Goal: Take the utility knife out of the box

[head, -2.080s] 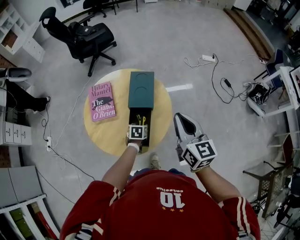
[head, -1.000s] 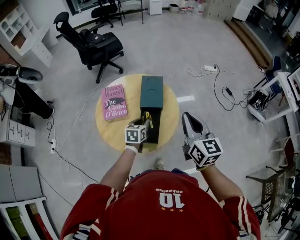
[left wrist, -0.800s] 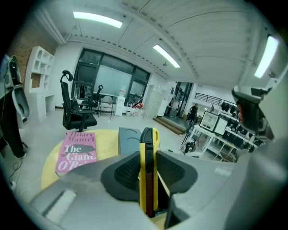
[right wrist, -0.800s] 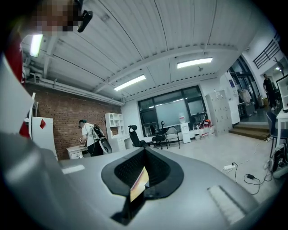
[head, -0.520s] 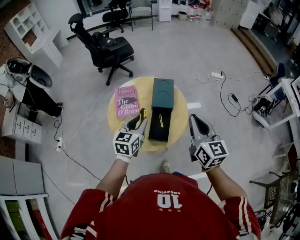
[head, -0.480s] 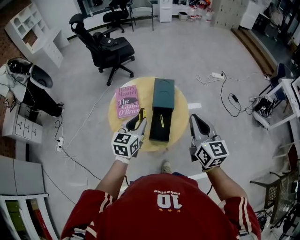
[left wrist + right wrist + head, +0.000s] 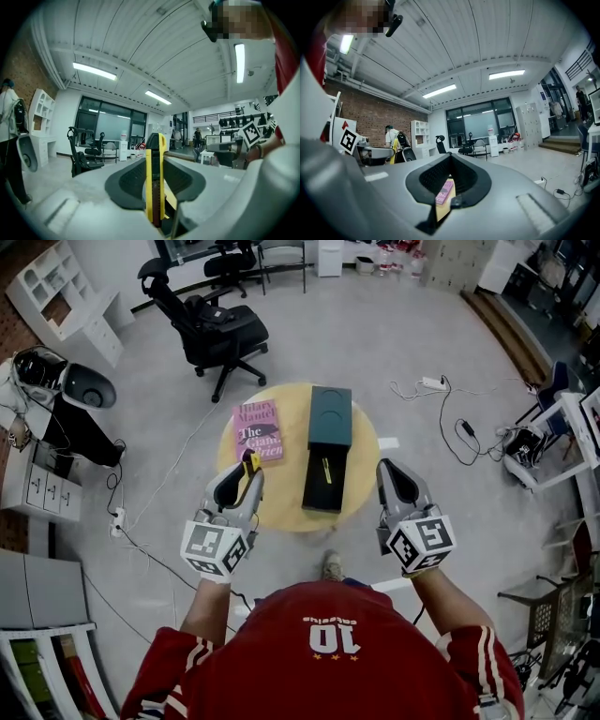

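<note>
My left gripper [image 7: 242, 474] clamps the slim yellow utility knife [image 7: 154, 178] off the round wooden tabletop's [image 7: 281, 495] left edge; my right gripper's [image 7: 387, 472] jaws are pressed together.

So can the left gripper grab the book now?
Probably not yet. The left gripper is shut on the knife, so its jaws are full. The book lies just ahead of it with nothing in between.

Both grippers held out level, side by side.
The left gripper [image 7: 246, 476] clamps an upright yellow utility knife [image 7: 151, 183] between its jaws. The right gripper [image 7: 386, 474] has its jaws pressed together. Both forearms reach forward, well apart.
</note>
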Available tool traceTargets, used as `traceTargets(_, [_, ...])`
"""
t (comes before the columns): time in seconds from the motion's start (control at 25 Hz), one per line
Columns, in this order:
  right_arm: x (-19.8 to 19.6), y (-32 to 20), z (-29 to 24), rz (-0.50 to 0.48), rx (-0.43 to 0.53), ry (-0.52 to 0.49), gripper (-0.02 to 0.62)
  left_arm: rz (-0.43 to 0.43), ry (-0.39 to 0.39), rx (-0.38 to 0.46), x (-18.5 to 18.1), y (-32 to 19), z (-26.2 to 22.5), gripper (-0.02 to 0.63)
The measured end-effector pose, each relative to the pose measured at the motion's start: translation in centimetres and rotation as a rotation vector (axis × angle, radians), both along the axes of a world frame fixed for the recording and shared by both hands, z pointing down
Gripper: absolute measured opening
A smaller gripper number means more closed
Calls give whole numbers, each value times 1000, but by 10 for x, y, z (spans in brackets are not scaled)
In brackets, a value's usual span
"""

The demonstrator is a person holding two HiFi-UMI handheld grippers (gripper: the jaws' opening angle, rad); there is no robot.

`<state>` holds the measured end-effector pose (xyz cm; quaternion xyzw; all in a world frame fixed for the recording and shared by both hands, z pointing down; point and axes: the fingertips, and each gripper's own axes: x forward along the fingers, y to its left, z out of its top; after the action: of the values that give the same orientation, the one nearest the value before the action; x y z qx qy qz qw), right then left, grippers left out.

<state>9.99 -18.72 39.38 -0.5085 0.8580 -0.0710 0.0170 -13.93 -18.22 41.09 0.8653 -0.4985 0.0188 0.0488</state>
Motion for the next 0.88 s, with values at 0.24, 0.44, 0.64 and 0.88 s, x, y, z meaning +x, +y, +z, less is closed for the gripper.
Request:
traceTargets(0.24, [-5, -5, 11, 13, -26, 20, 2, -17, 29, 12, -12, 0, -6, 126])
traceTargets(0.44, [-21, -10, 28, -43, -72, 45, 2, 13, 42, 31, 2, 2, -13, 126])
traceTargets(0.64, [-40, -20, 65, -132, -162, 67, 56, 30, 57, 32, 15, -1, -15, 126])
traceTargets(0.88, [-53, -39, 117, -222, -279, 115, 147, 37, 69, 25, 26, -6, -13, 126])
